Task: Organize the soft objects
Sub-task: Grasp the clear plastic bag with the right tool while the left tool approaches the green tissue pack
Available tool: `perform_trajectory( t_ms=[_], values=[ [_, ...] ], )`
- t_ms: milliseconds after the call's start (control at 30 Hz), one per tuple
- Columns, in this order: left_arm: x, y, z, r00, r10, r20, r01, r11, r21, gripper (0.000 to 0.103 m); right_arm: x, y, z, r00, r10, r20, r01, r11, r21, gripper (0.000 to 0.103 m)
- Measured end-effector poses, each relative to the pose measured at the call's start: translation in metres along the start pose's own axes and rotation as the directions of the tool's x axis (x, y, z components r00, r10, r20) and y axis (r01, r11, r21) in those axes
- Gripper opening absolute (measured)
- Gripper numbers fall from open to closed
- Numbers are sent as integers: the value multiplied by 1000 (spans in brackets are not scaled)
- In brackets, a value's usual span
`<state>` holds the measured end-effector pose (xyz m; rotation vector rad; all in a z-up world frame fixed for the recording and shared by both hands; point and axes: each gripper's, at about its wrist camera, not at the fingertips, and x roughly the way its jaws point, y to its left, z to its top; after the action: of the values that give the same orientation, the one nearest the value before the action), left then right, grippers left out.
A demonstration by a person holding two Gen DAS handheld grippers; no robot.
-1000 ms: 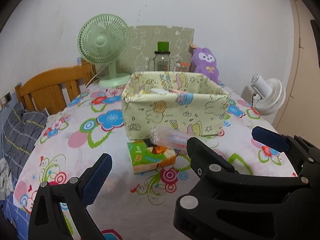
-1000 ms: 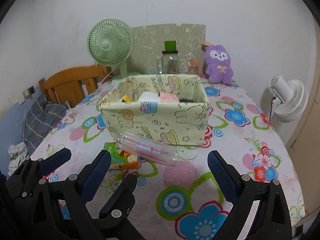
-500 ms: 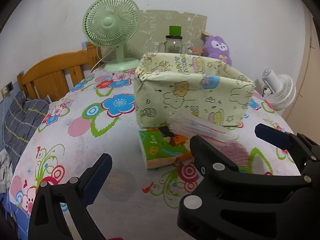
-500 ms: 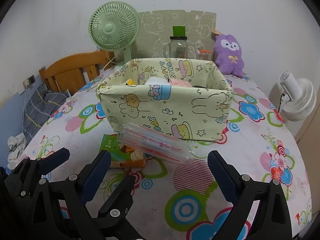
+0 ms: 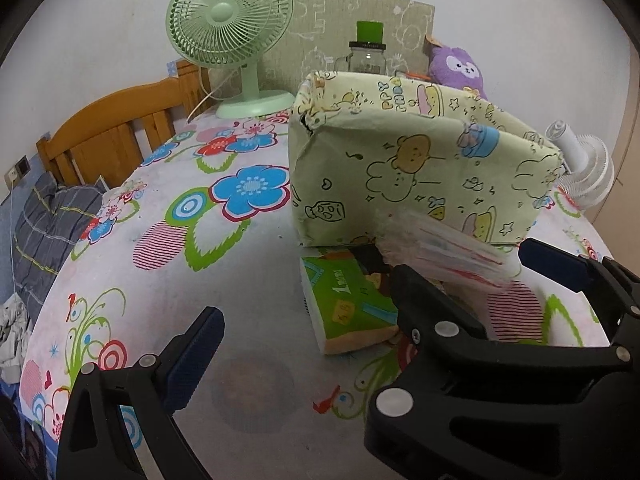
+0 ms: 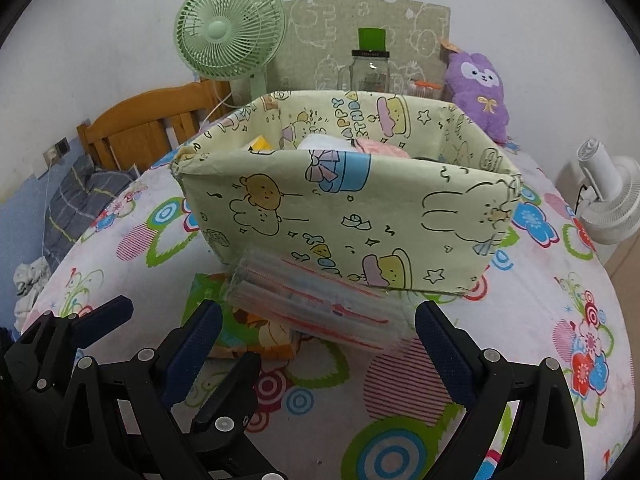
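A pale green cartoon-print fabric box (image 6: 360, 216) stands on the floral tablecloth and holds a white, a pink and a yellow soft item. In front of it a clear plastic pack with red stripes (image 6: 320, 304) leans on a green tissue pack (image 6: 240, 328). Both show in the left wrist view, the clear pack (image 5: 448, 248) over the tissue pack (image 5: 352, 304), before the box (image 5: 420, 172). My right gripper (image 6: 316, 344) is open, its fingers either side of the clear pack. My left gripper (image 5: 304, 312) is open, just short of the tissue pack.
A green desk fan (image 6: 230, 36), a glass jar with a green lid (image 6: 370, 64) and a purple plush (image 6: 480, 88) stand at the back by the wall. A white fan (image 6: 608, 196) is off the right edge. A wooden bedframe (image 5: 116, 136) lies left.
Both grippers have moved forward and lower toward the packs in front of the box. Both stay open. The packs and box have not moved.
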<state>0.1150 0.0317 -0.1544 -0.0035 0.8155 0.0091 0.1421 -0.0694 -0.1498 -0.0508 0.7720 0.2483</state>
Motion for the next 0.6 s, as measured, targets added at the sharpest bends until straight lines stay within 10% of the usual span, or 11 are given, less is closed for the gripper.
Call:
perform_trajectory(
  t_ms=[600],
  values=[
    [13,1,4,1000,-5,-30,5,1000,6,101,21,4,7,999,20,-30,-21,1000,-18,81]
  ],
)
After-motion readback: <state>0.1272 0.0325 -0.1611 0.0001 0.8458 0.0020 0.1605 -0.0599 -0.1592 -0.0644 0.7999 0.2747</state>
